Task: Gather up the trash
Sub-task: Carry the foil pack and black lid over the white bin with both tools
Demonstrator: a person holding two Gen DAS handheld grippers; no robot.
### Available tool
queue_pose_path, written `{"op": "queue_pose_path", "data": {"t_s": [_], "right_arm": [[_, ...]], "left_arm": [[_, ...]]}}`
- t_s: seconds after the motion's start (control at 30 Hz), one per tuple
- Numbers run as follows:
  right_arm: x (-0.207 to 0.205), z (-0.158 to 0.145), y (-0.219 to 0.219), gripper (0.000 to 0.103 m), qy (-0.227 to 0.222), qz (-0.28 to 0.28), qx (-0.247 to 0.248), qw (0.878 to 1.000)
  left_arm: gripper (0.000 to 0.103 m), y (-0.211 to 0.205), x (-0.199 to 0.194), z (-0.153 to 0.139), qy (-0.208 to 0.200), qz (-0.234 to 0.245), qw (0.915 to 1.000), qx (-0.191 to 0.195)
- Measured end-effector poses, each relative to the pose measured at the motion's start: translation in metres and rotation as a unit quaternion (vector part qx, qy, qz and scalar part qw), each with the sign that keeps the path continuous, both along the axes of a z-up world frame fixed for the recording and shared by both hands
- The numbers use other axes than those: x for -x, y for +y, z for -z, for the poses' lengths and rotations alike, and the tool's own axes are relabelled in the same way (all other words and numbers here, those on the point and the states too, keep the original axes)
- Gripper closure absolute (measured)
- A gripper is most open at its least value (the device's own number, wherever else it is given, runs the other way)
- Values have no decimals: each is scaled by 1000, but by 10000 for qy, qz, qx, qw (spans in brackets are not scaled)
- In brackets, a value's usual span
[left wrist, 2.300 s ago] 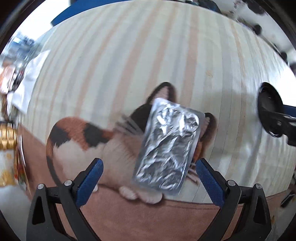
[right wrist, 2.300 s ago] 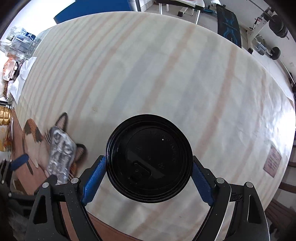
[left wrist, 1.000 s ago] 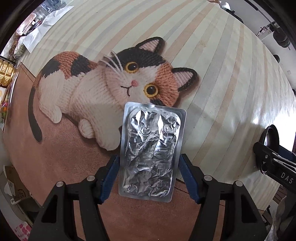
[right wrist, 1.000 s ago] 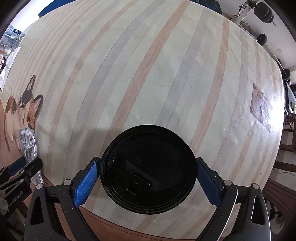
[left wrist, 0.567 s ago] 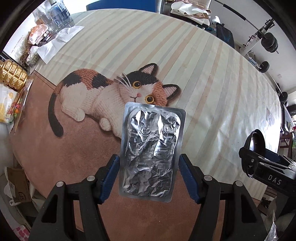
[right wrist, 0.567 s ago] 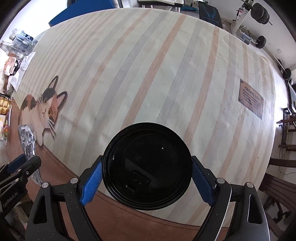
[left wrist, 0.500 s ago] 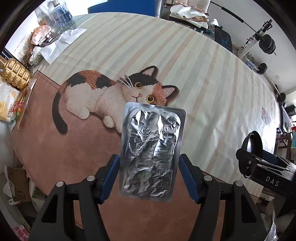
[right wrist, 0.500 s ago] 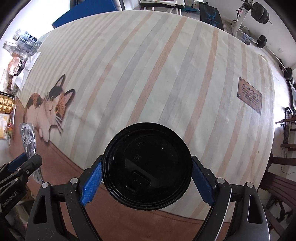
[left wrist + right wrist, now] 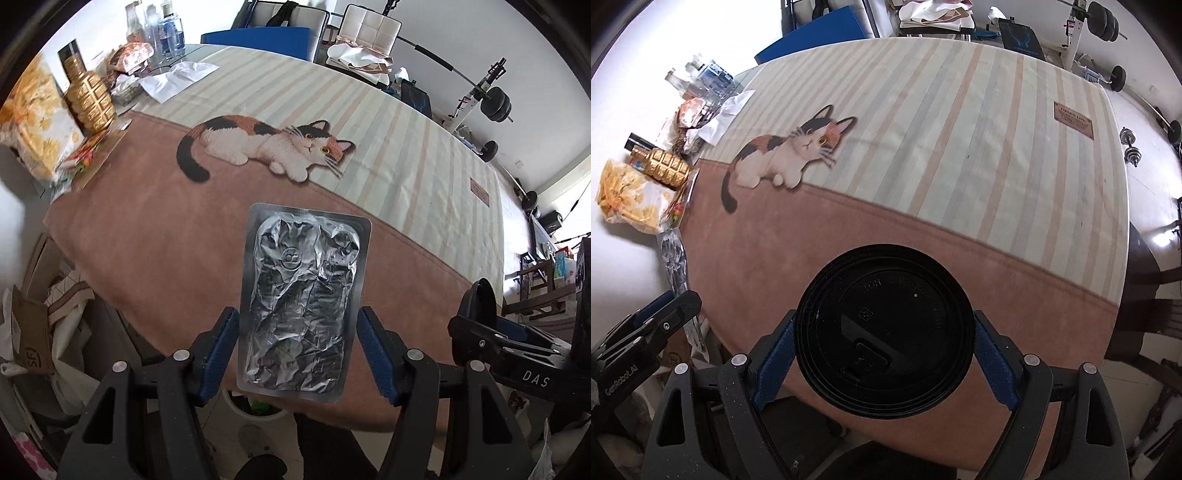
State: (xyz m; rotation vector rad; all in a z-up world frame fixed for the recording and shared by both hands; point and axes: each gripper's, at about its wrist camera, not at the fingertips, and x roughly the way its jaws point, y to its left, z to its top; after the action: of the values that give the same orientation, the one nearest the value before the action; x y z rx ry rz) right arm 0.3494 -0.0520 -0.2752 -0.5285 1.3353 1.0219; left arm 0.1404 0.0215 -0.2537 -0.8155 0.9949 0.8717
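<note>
The left gripper is closed on a crumpled foil blister pack: both blue finger pads press against its long edges, and the pack stands up between them, raised above the table. The right gripper is likewise closed on a black cup lid, its pads touching the lid's rim on either side, with the lid's top facing the camera (raised lettering is present but too blurred to read).

The left wrist view shows what the right does not: the embossed foil face of the pack in full, and, below the table's near edge, a white round container on the floor, mostly hidden behind the pack. It also shows the cup lid edge-on at the far right, held in the other gripper's black frame.

The right wrist view shows the blister pack only as a thin sliver at the left, just beside the table edge, and it alone shows the brown label on the striped tablecloth in clear outline.

Both views show the printed calico cat, a gold bottle and a snack bag at the table's far left end.
</note>
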Motion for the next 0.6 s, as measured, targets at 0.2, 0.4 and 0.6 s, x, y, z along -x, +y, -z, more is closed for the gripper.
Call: {"op": "queue_pose_path", "data": {"t_s": [0.2, 0.4, 0.6], "right_arm": [[90, 28, -88, 13, 479, 263, 117, 9984], [165, 111, -160, 13, 1020, 359, 588, 9924], [200, 237, -190, 13, 1209, 403, 1041, 9864]], "left_arm": [[40, -65, 81, 38, -132, -72, 9981, 604], [40, -103, 129, 142, 170, -199, 9880, 1520], [40, -96, 138, 278, 171, -362, 9769, 2100]]}}
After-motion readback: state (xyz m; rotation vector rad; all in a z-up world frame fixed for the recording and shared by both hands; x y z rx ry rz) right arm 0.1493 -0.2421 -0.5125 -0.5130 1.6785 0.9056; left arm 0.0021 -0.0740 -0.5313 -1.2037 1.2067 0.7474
